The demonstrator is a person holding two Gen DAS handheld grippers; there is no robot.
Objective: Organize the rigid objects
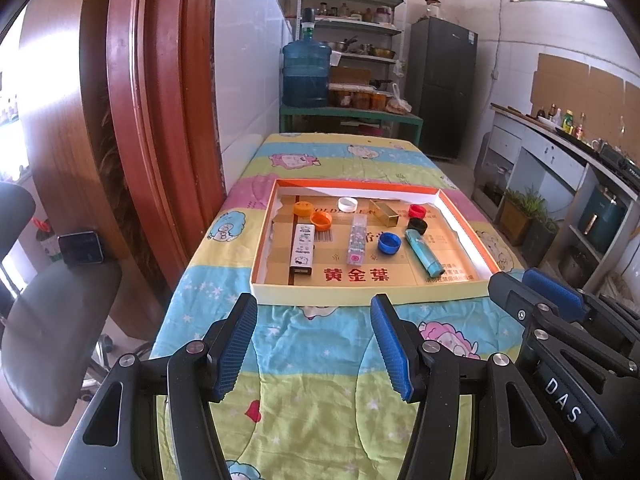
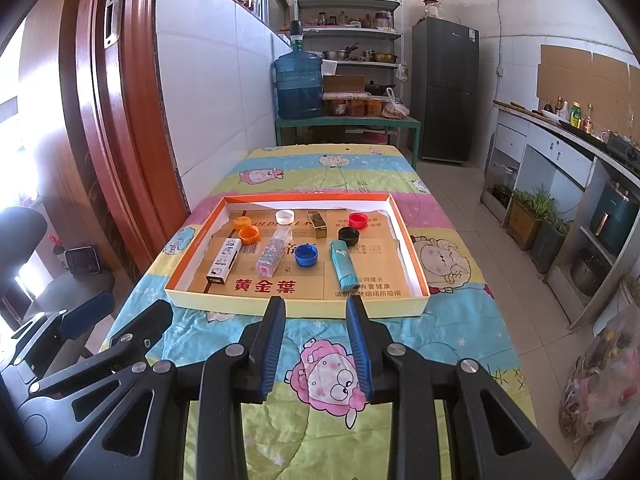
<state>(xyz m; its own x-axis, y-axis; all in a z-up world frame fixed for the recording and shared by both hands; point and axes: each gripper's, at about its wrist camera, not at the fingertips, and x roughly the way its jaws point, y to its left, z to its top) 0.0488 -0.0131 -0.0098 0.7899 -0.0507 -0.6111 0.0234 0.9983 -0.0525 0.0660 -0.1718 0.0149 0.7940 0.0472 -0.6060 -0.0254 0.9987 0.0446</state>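
Presently, one shallow tray [image 2: 414, 276], orange-rimmed, cardboard-lined, on the quilt-covered bench [image 2: 460, 320]; all task items lie inside it, none on the quilt.

Contents, placed relative to the tray:
- Two orange caps [image 2: 245, 229], touching, far-left corner.
- White cap [image 2: 285, 216], far wall, middle.
- Gold box [image 2: 318, 224], lying flat, just right of the white cap.
- Red cap [image 2: 357, 220] and black cap [image 2: 348, 235], far-right part, close together.
- Blue cap [image 2: 306, 256], centre.
- White printed box [image 2: 224, 261], left side, lengthwise.
- Clear patterned tube [image 2: 274, 254], between that box and the blue cap.
- Teal cylinder [image 2: 342, 265], right of centre, lying down.

Judgement: caps sit partly paired by colour, long items roughly parallel; this fits either a sorted tray or a stock awaiting sorting.

Left gripper [image 1: 314, 344]: before the tray's near wall, jaws wide apart, holding nothing.
Right gripper [image 2: 316, 344]: likewise before the near wall, jaws moderately parted, empty, touching nothing.
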